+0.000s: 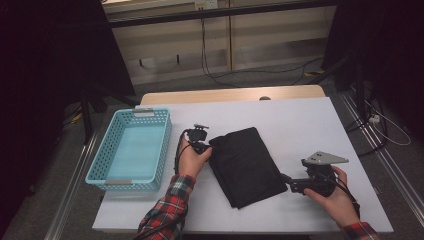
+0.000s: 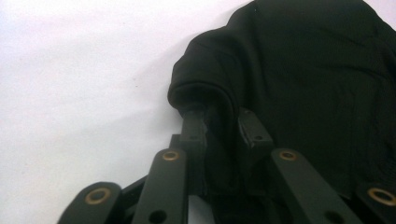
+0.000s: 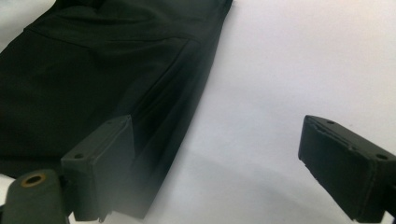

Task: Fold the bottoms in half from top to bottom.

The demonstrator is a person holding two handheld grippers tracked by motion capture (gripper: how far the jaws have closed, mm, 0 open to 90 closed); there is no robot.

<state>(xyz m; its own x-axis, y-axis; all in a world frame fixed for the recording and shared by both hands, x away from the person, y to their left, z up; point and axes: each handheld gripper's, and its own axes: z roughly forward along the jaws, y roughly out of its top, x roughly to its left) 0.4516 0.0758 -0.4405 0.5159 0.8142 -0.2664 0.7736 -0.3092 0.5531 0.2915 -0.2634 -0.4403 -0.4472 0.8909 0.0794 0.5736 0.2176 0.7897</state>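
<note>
High view: folded black cloth (image 1: pixel 246 166) lies mid-counter (image 1: pixel 300 125), its long axis running diagonally between both hands. Left hand-held gripper (image 1: pixel 202 146) pinches a fold at the cloth's left edge. Right hand-held gripper (image 1: pixel 286 178) stands spread at the near right edge, gripping nothing.

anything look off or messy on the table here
Nothing stands out. The folded black garment lies flat on the white table, at a slant to its edges. The left tool pinches one corner, bunching it. The right tool is open at the opposite edge. The blue basket sits upright.
</note>
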